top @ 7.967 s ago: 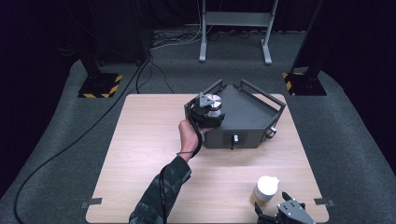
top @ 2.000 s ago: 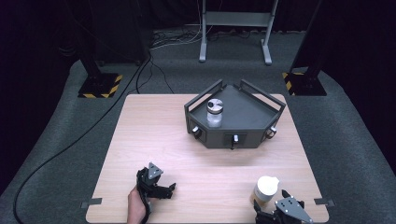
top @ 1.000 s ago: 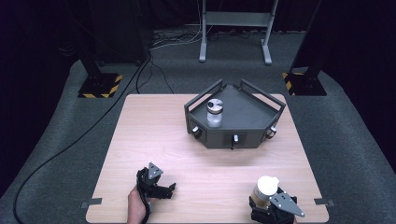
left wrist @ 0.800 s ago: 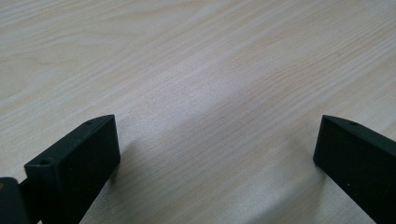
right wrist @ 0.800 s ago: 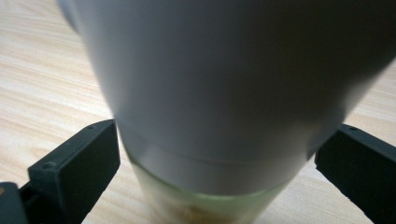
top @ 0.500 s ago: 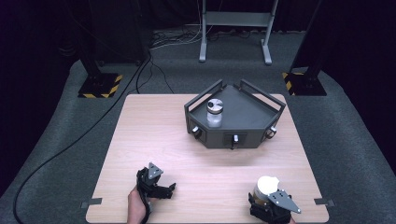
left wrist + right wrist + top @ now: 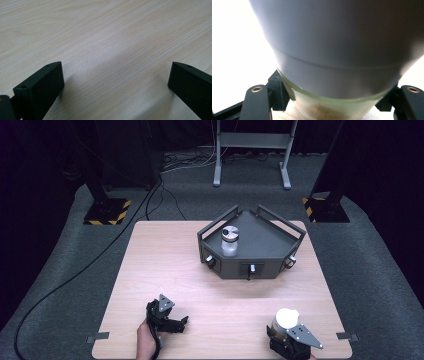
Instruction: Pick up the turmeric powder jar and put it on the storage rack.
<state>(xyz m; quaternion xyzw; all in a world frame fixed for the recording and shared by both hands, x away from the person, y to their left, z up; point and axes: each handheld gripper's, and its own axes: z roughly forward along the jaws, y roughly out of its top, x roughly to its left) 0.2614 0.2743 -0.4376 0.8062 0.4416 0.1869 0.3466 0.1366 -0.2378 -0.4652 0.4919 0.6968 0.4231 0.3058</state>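
1. We see our left gripper (image 7: pixel 172 322) at the lower left, jaws wide apart with nothing between them.
2. Our right gripper (image 7: pixel 286 336) at the lower right has just closed its jaws.

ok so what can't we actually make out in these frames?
- White-lidded jar: in the high view the right gripper covers its lower body; in the right gripper view it sits too close, so its lid is blurred and cropped, the contents unclear.
- Right gripper: bottom edge of the high view cuts it off.
- Knobs on the black tray: too small to read.
- Left gripper: hand cut off by the bottom edge.
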